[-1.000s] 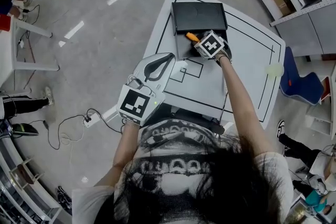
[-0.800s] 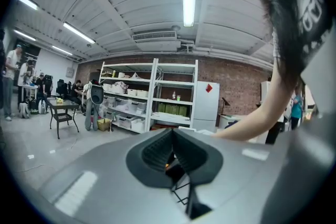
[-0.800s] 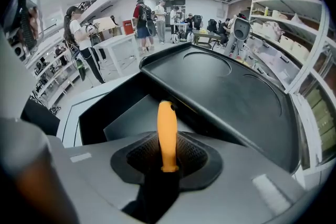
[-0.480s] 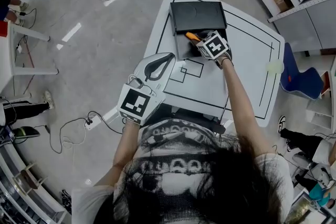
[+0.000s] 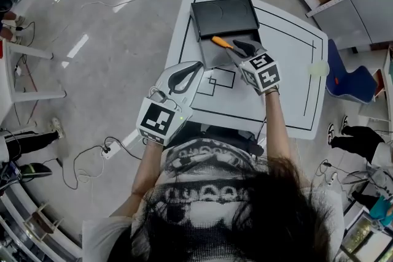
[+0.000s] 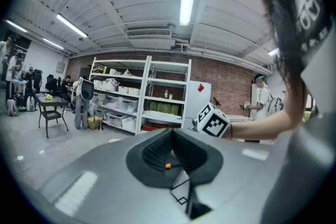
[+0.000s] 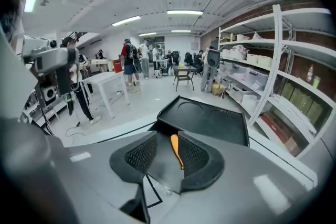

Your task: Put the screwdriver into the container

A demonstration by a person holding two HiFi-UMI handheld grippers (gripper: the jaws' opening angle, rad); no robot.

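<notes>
1. The left gripper (image 5: pixel 195 68) sits over the table's (image 5: pixel 288 101) near left corner. Its jaw tips are pressed together on nothing, and its cube (image 5: pixel 161 121) bears a black-and-white square marker.
2. Black outlines are drawn on the white table: 1 large frame along its edges and a small rectangle (image 5: pixel 222 78) near the middle.
3. The right gripper (image 5: pixel 241 47) hovers at the near edge of the container (image 5: pixel 224 16). Its cube (image 5: pixel 263 73) shows square markers on 2 faces. Its jaws have just swung wide and drawn in a little. They stand apart and grip nothing.
4. The container lies by the table's far left corner. Its far half is black with 2 round hollows, and its near half is grey.
5. The released screwdriver (image 5: pixel 221 42), with an orange handle, lies alone in the grey half, below the right gripper's parted jaws.
</notes>
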